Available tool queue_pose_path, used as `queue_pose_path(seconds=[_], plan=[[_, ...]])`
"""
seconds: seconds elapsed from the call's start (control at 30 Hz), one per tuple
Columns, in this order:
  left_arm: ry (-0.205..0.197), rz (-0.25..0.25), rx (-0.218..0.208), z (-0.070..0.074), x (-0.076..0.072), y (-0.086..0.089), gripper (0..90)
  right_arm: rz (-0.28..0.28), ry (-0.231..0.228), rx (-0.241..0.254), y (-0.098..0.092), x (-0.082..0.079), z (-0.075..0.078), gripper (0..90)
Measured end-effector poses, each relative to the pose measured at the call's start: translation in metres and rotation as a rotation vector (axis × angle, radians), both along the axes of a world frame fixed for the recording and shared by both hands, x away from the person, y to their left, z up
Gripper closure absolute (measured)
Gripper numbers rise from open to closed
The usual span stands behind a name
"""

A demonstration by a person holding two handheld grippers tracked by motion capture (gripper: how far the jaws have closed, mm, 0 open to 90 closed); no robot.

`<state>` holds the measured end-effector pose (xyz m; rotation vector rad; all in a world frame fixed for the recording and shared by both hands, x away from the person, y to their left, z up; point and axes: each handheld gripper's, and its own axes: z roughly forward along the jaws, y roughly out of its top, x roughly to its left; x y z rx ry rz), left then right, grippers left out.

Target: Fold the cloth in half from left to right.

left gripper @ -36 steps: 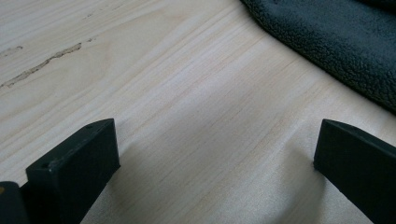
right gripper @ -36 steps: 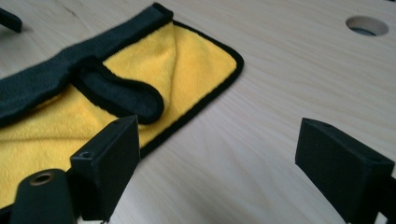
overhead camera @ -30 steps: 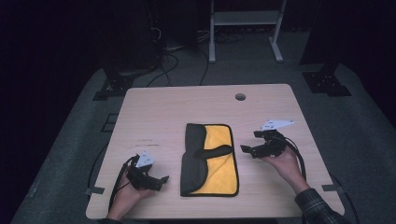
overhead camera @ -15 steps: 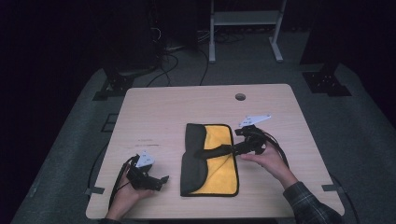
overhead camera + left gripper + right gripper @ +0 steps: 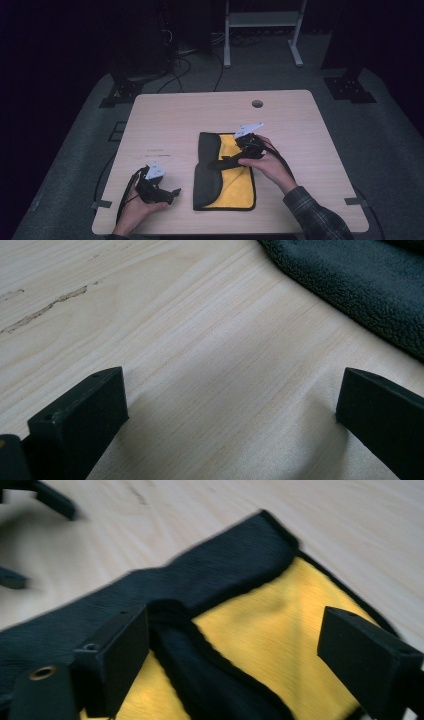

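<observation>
One cloth [image 5: 232, 187], yellow on one face and dark on the other, pictured lying flat a little right of the middle of the desk [image 5: 165, 115], nearer the front edge than the back. Showed its left side turned over on itself as a dark flap [image 5: 206, 172], with the yellow left bare toward the right edge.

Caught the right claw [image 5: 216, 162] low over the upper part of that flap, jaws spread wide though just drawn in a little. Had the cloth beneath and between them in the right gripper view, the flap's hemmed edge [image 5: 200, 635] running close by one jaw, yet nothing pinched.

Found the left claw [image 5: 172, 194] near the front left corner, jaws spread over bare wood. Stood near the dark pile of the cloth [image 5: 360, 285] in the left gripper view but apart from it.

Judged soft, light and limp: likely to sag and fold wherever lifted, never to hold a shape. Looked fleecy enough to grip well, but free to slide on the smooth wood if dragged. Best taken, by this reading, at the flap's hem or at one of its corners, low enough to catch the top layer alone. Risked, with a deeper bite, gathering the yellow layer below along with it.
</observation>
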<state>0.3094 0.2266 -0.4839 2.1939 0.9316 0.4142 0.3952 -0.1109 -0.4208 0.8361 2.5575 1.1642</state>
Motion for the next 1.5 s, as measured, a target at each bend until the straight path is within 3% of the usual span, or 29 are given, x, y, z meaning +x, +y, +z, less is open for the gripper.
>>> queue_pose_path(seconds=[0.03,0.1,0.17,0.33,0.43,0.53,0.73,0.8,1.0,1.03,1.23,1.5], plan=[[0.000,0.002,0.000,0.000,0.000,0.000,0.0,0.011,0.008,0.013,0.003,0.001,0.000,16.3],[-0.001,0.004,0.001,0.000,0.000,0.000,0.0,0.059,0.072,0.039,0.012,0.005,-0.001,22.2],[-0.001,0.004,0.000,0.000,0.000,0.000,0.0,0.077,0.065,0.027,0.019,0.005,-0.003,28.7],[-0.001,0.004,0.001,0.000,0.000,0.000,0.0,0.113,0.078,0.016,0.034,0.004,-0.009,33.9],[-0.001,0.000,0.001,0.000,0.001,0.000,0.0,0.154,0.088,-0.023,0.048,0.000,-0.017,43.3],[-0.001,-0.003,0.002,0.000,0.001,0.000,0.0,0.166,0.082,-0.050,0.056,-0.002,-0.024,46.8],[0.000,-0.004,0.001,0.000,0.001,0.000,0.0,0.166,0.059,-0.119,0.066,-0.003,-0.035,50.9],[0.001,-0.006,0.000,0.000,0.001,0.000,0.0,0.162,0.064,-0.134,0.067,-0.001,-0.042,56.3],[0.001,-0.009,-0.001,0.000,0.001,0.000,0.0,0.152,0.086,-0.117,0.066,0.003,-0.042,64.6],[0.001,-0.010,-0.001,0.000,0.001,0.000,0.0,0.142,0.114,-0.099,0.064,0.006,-0.042,67.7],[0.001,-0.012,-0.001,0.000,0.001,0.000,0.0,0.140,0.171,-0.026,0.054,0.016,-0.038,76.2],[0.002,-0.013,-0.001,0.000,0.002,0.000,0.0,0.116,0.153,0.010,0.045,0.018,-0.023,80.9]])
